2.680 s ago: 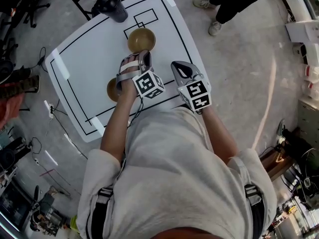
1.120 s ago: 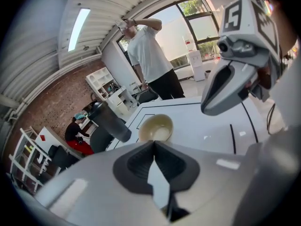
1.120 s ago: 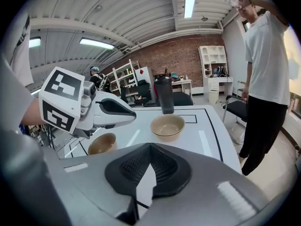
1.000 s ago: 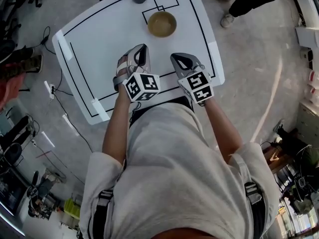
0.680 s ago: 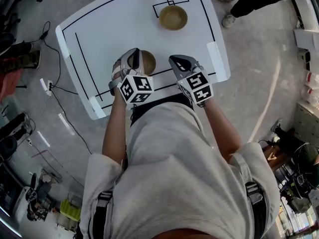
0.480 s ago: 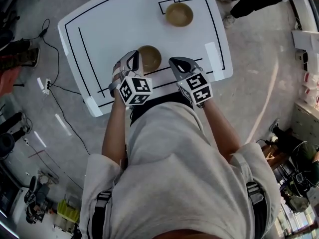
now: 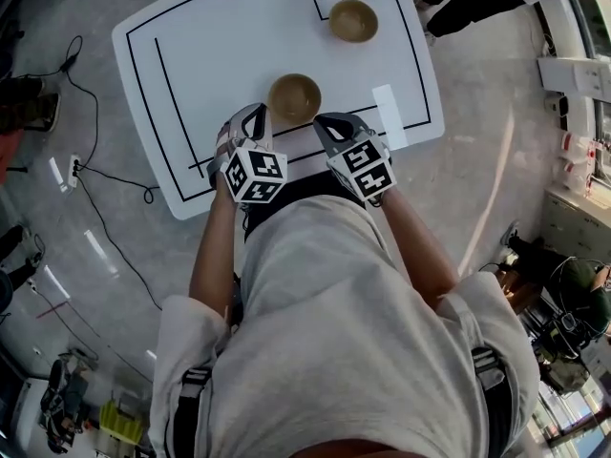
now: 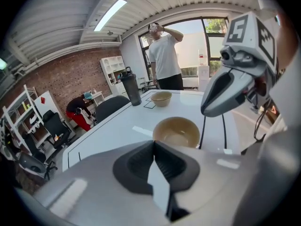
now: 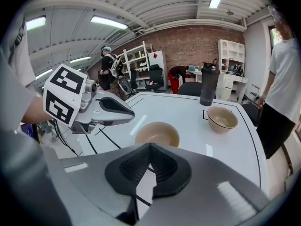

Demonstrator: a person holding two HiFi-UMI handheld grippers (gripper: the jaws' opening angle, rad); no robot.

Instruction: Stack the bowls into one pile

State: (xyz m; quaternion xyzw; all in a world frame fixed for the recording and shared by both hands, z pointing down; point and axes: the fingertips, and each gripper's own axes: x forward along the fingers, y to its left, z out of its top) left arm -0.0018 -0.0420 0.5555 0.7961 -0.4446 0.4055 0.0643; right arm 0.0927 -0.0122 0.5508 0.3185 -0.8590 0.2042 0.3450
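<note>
Ahead of the fingers [image 9: 134, 166] of the right gripper [image 9: 149, 146] we see a red brick wall [image 9: 188, 44] with white shelves [image 9: 141, 60] against it. Strip lights [image 9: 109, 22] run high above them on a white ribbed ceiling [image 9: 155, 4]. Past the fingers [image 8: 136, 164] of the left gripper [image 8: 153, 143] a tall window [image 8: 200, 41] lets in daylight. A dark office chair [image 8: 110, 108] stands to their left at the white table [image 8: 108, 131]. In the head view grey concrete floor [image 7: 477, 113] spreads on either side of the fingers, with cables [image 7: 119, 181] on it to their left.
</note>
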